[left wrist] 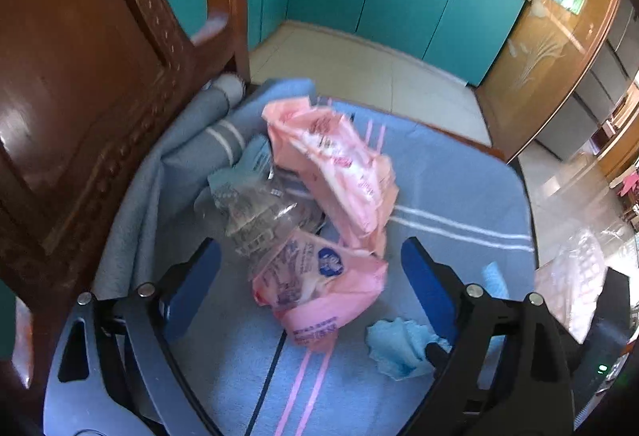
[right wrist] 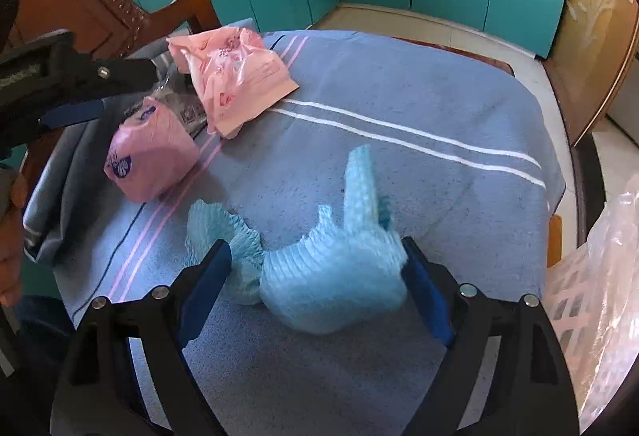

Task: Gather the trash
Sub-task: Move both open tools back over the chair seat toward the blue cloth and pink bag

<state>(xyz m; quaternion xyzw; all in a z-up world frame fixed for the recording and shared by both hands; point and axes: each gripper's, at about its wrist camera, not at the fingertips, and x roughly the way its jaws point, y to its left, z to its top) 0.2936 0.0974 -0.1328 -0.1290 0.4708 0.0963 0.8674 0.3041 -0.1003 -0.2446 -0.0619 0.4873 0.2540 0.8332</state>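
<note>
The crumpled pale-blue crepe paper wad (right wrist: 335, 276) lies on the blue striped towel (right wrist: 399, 108) that covers the chair seat, on the near side of the towel's twin white stripes. It sits between the spread blue pads of the right gripper (right wrist: 315, 280), whose jaws stand wide open; the right-hand pad looks to be at its edge, the left-hand one just clear, and nothing is clamped yet. Its tall upright flap is soft, so the grip is best taken low on the thick body, with the fingers lowered to the towel before closing, without pinching the towel's pile.

Beyond the white stripes' left end, the crumpled pink printed plastic bag (left wrist: 319, 292) lies between the fingers of the left gripper (left wrist: 311, 268), also open and holding nothing. A clear crinkled wrapper (left wrist: 255, 212) and a second, larger pink plastic bag (left wrist: 339, 164) sit just behind it, touching. Closing on the near bag's bunched middle should lift it alone; a thin slippery edge would likely pull free. Both wads are light and will compress.
</note>
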